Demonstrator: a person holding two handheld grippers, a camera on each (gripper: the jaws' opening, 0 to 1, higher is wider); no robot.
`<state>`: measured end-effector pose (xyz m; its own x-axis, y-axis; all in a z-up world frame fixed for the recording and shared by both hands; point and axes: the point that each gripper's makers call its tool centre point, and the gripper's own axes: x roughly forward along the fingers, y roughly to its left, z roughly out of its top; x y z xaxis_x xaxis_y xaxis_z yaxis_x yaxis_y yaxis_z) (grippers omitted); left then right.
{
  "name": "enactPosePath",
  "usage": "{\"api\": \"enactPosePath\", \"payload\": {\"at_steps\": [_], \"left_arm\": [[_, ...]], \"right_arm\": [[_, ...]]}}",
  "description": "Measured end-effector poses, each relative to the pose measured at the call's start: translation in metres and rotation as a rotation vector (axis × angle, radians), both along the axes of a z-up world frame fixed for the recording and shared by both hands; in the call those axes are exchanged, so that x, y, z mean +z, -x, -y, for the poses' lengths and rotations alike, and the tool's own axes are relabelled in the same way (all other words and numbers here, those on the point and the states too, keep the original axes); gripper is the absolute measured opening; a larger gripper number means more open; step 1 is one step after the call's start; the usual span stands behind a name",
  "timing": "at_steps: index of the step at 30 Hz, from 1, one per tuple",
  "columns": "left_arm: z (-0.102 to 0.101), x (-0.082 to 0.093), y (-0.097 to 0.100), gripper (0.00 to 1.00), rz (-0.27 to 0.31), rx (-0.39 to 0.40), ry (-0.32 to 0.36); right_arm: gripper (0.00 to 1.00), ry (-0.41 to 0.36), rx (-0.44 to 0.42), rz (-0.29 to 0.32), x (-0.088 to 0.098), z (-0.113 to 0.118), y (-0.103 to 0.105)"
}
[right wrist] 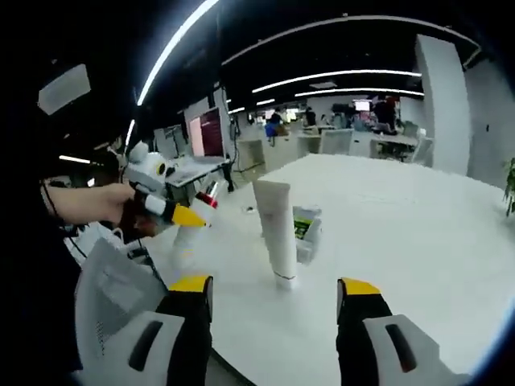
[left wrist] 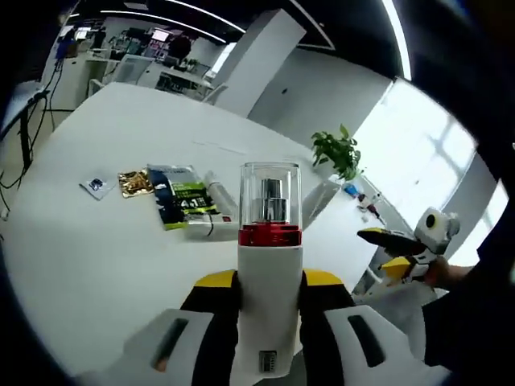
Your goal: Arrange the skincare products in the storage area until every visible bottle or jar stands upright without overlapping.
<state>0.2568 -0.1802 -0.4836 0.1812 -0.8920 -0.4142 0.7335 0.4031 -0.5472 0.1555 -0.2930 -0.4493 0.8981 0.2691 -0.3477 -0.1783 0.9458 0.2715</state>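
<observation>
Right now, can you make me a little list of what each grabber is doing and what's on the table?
left gripper: shut on a white pump bottle with a red band and clear cap
right gripper: open, holding nothing
white tube: standing upright on the table
flat packets: lying on the table
potted plant: at the table's far edge

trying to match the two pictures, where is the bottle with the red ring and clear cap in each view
Left gripper view: the bottle stands bottom centre, clamped between the left gripper's yellow-tipped jaws.
Right gripper view: the same bottle is left of centre, held by that gripper above the table edge; its red ring peeks out beside the yellow tip.
Shared landmark: the white tube, lying by the packets in the left view, upright at centre in the right.
</observation>
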Motion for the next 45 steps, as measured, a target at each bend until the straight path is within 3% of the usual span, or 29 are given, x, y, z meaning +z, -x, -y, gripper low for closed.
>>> {"api": "enactPosePath", "payload": {"at_steps": [5, 7, 10, 12, 15, 18, 23, 30, 33, 39, 45], "left_arm": [[0.011, 0.015, 0.014, 0.31, 0.018, -0.027, 0.052], [0.011, 0.016, 0.012, 0.31, 0.049, -0.068, 0.064], [0.025, 0.028, 0.030, 0.31, 0.075, -0.153, 0.118], [0.029, 0.034, 0.035, 0.31, 0.075, -0.184, 0.147], [0.042, 0.056, 0.055, 0.31, 0.074, -0.275, 0.249], [0.049, 0.074, 0.069, 0.31, 0.080, -0.342, 0.315], [0.058, 0.092, 0.093, 0.31, 0.075, -0.429, 0.363], [0.066, 0.103, 0.114, 0.31, 0.092, -0.502, 0.377], [0.067, 0.106, 0.118, 0.31, 0.089, -0.517, 0.394], [0.071, 0.114, 0.120, 0.31, 0.070, -0.518, 0.443], [0.071, 0.115, 0.121, 0.31, 0.087, -0.537, 0.441]], "right_arm": [[0.62, -0.204, -0.028, 0.051, 0.027, -0.017, -0.016], [0.62, -0.249, -0.028, 0.068, 0.038, -0.024, -0.020], [0.62, -0.275, 0.011, 0.082, 0.047, -0.034, -0.025], [0.60, -0.314, 0.093, 0.104, 0.056, -0.045, -0.025], [0.58, -0.390, 0.241, 0.075, 0.058, -0.060, -0.017], [0.55, -0.371, 0.298, 0.085, 0.058, -0.058, -0.012], [0.51, -0.385, 0.385, 0.109, 0.069, -0.057, -0.003], [0.45, -0.370, 0.508, 0.181, 0.095, -0.060, -0.002], [0.39, -0.334, 0.591, 0.210, 0.104, -0.069, 0.002], [0.37, -0.288, 0.659, 0.236, 0.104, -0.080, 0.005], [0.35, -0.296, 0.681, 0.258, 0.106, -0.082, 0.007]]}}
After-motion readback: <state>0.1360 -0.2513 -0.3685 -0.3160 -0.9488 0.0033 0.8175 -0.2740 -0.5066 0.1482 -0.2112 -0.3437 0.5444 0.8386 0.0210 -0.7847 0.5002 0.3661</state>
